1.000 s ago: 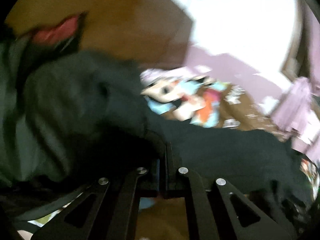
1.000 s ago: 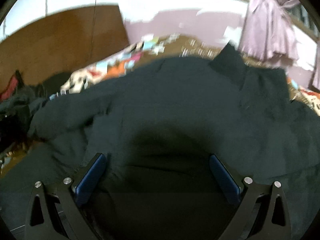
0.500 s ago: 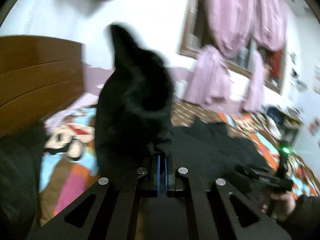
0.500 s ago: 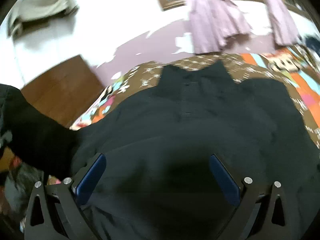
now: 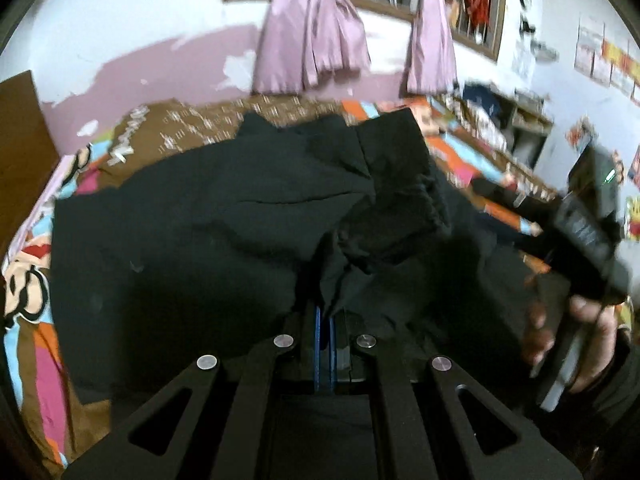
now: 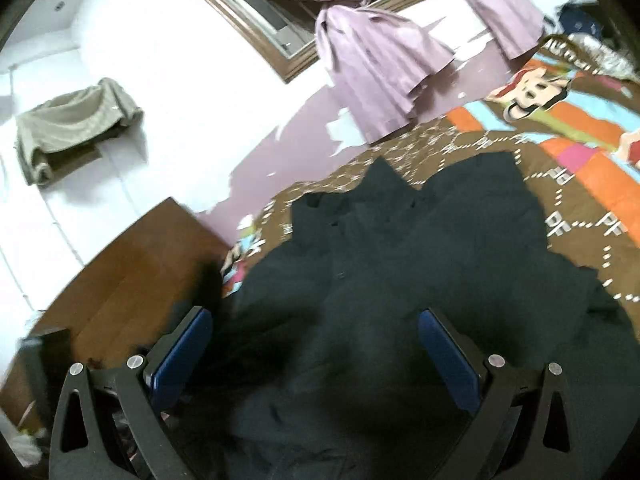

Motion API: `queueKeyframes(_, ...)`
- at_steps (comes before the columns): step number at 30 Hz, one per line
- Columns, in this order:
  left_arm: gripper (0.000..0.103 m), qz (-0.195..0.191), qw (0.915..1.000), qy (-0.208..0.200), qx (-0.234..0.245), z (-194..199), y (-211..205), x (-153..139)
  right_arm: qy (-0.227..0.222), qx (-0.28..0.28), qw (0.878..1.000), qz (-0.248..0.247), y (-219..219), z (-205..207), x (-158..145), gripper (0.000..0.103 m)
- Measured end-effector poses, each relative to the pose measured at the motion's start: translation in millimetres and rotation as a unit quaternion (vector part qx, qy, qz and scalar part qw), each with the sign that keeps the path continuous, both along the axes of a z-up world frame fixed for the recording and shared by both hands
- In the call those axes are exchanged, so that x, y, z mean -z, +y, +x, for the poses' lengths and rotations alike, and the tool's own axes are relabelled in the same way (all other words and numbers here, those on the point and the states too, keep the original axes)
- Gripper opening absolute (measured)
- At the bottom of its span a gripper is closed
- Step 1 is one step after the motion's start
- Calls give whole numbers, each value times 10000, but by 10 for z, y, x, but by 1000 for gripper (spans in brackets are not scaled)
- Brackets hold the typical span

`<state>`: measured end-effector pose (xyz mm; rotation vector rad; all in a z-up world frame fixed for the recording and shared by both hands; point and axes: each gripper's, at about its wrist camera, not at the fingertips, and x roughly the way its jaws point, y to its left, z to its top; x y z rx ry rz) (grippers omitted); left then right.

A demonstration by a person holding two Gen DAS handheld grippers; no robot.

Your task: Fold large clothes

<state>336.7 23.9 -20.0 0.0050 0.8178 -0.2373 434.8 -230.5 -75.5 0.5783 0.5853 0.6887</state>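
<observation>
A large black garment [image 5: 192,240] lies spread on a colourful patterned bed sheet [image 5: 36,312]. My left gripper [image 5: 325,316] is shut on a black sleeve [image 5: 396,216], which is laid across the garment's body. In the right wrist view the same garment [image 6: 400,280] fills the lower middle, collar pointing toward the wall. My right gripper [image 6: 316,344] is open and empty, just above the fabric. The right gripper and the hand holding it also show in the left wrist view [image 5: 580,240].
A wooden headboard [image 6: 132,264] stands at the left. Purple curtains [image 6: 372,64] hang at the window behind the bed. The bed sheet [image 6: 580,128] extends to the right. A shelf with clutter [image 5: 508,120] stands at the far right.
My left gripper has carried the sleeve from the left side up and over, and now it lies across the garment's body. My right gripper stays open over the garment, its view swung toward the wall.
</observation>
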Motion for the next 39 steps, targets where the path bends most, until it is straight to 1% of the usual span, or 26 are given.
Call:
queueKeyframes(2, 1, -19, 9996, 273, 52, 57, -85, 172, 256, -86, 9996, 111, -5, 36, 123, 103)
queueKeyframes(5, 1, -28, 9972, 727, 156, 162, -132, 435, 849, -193, 9959, 248, 2, 159, 384, 103)
queueKeyframes(6, 1, 8, 9965, 815, 162, 175, -128, 511, 1028, -247, 9939, 315, -5, 191, 470, 102)
queueKeyframes(7, 1, 32, 9961, 862, 167, 164, -156, 549, 1207, -320, 9915, 363, 14, 216, 556, 97)
queueKeyframes(8, 1, 59, 9955, 932, 176, 182, -146, 602, 1285, -349, 9905, 341, 28, 241, 590, 84)
queueKeyframes(9, 1, 64, 9953, 948, 170, 170, -123, 585, 1368, -386, 9895, 262, 60, 258, 625, 78)
queueKeyframes(11, 1, 74, 9951, 964, 180, 190, -122, 596, 1456, -533, 9877, 184, 133, 272, 659, 59)
queueKeyframes(12, 1, 82, 9949, 990, 182, 210, -104, 614, 1468, -591, 9873, 135, 169, 271, 660, 51)
queueKeyframes(14, 1, 110, 9947, 1000, 192, 180, -165, 658, 1444, -689, 9871, 51, 212, 271, 646, 22)
queueKeyframes(16, 1, 122, 9949, 985, 201, 131, -206, 673, 1318, -706, 9888, -33, 219, 243, 590, 9)
queueKeyframes(17, 1, 84, 9954, 930, 210, 119, -193, 651, 1200, -684, 9904, -74, 204, 228, 568, 7)
queueKeyframes(20, 1, -163, 9967, 660, 444, 53, -193, 560, 729, -459, 9959, -283, 102, 151, 375, 5)
queueKeyframes(21, 4, -256, 9967, 551, 545, 27, -194, 512, 568, -307, 9971, -409, 55, 122, 284, 5)
queueKeyframes(23, 6, -382, 9959, 393, 725, -23, -198, 436, 293, 58, 9977, -616, -49, 79, 131, 5)
queueKeyframes(25, 7, -447, 9949, 266, 866, -62, -213, 347, 39, 483, 9953, -838, -180, 48, -9, 4)
queueKeyframes(27, 7, -514, 9947, 188, 870, -82, -211, 284, -158, 929, 9898, -1066, -361, 30, -120, 4)
queueKeyframes(28, 7, -565, 9947, 163, 849, -85, -192, 252, -197, 1066, 9877, -1129, -410, 42, -144, 4)
queueKeyframes(31, 8, -751, 9946, 153, 695, -71, -124, 186, -200, 1377, 9823, -1251, -563, 101, -166, 4)
queueKeyframes(32, 10, -774, 9952, 187, 577, -44, -86, 165, -240, 1456, 9791, -1397, -560, 114, -154, 4)
queueKeyframes(33, 17, -767, 9960, 220, 411, -14, -44, 147, -266, 1517, 9755, -1573, -538, 128, -131, 4)
queueKeyframes(34, 29, -764, 9964, 239, 290, 1, -29, 129, -238, 1535, 9724, -1740, -518, 127, -86, 5)
queueKeyframes(35, 34, -777, 9965, 264, 127, 41, 26, 113, -159, 1490, 9699, -1920, -444, 175, -32, 9)
queueKeyframes(36, 40, -814, 9963, 287, -22, 84, 87, 98, -124, 1478, 9673, -2055, -400, 194, 13, 9)
queueKeyframes(37, 42, -852, 9958, 307, -122, 108, 131, 99, -120, 1578, 9605, -2289, -356, 190, 63, 12)
queueKeyframes(38, 42, -883, 9953, 338, -223, 140, 189, 96, -153, 1687, 9540, -2474, -334, 189, 83, 21)
queueKeyframes(39, 42, -851, 9948, 395, -386, 213, 261, 96, -235, 1811, 9473, -2633, -320, 182, 81, 28)
